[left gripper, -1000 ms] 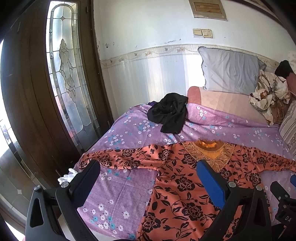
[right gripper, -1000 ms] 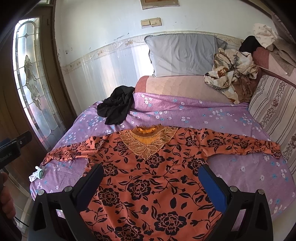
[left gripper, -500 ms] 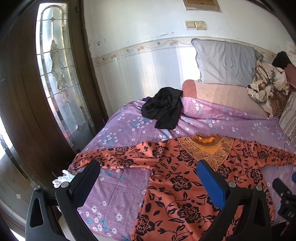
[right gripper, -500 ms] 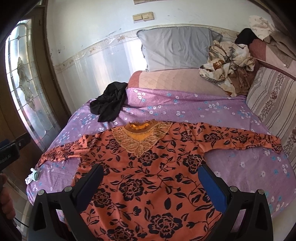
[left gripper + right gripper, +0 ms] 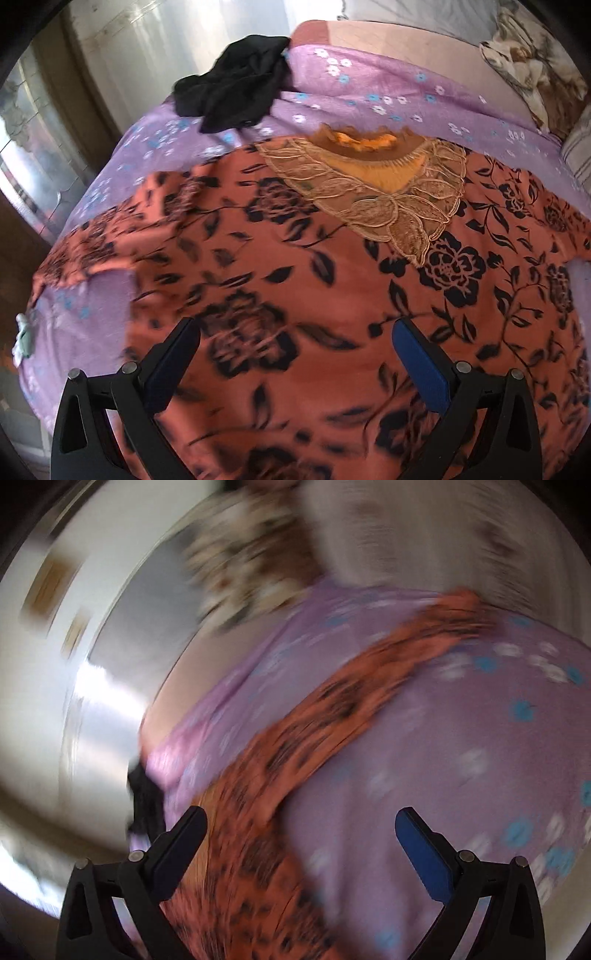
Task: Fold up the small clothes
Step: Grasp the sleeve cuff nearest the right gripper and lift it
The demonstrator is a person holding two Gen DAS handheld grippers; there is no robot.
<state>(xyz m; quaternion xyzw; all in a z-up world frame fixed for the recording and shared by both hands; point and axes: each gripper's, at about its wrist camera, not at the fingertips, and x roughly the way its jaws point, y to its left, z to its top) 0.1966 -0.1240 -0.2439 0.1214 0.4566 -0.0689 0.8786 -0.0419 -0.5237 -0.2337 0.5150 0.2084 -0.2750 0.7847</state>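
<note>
An orange long-sleeved top with black flowers (image 5: 314,258) lies spread flat on the purple flowered bed sheet (image 5: 369,88), its lace collar (image 5: 376,184) toward the pillows. My left gripper (image 5: 295,343) is open and empty, close above the chest of the top. In the blurred right wrist view the top's right sleeve (image 5: 332,709) stretches across the sheet (image 5: 461,746). My right gripper (image 5: 301,827) is open and empty, just above the sleeve where it joins the body.
A black garment (image 5: 236,88) lies bunched at the far left of the bed. A pink mattress end (image 5: 399,40) and patterned crumpled cloth (image 5: 535,70) lie at the head. A small pale cloth (image 5: 24,336) hangs at the bed's left edge.
Both grippers have dropped down and forward toward the top. The left now hovers close over its chest; the right has swung right and tilted over the right sleeve, blurring its view.
</note>
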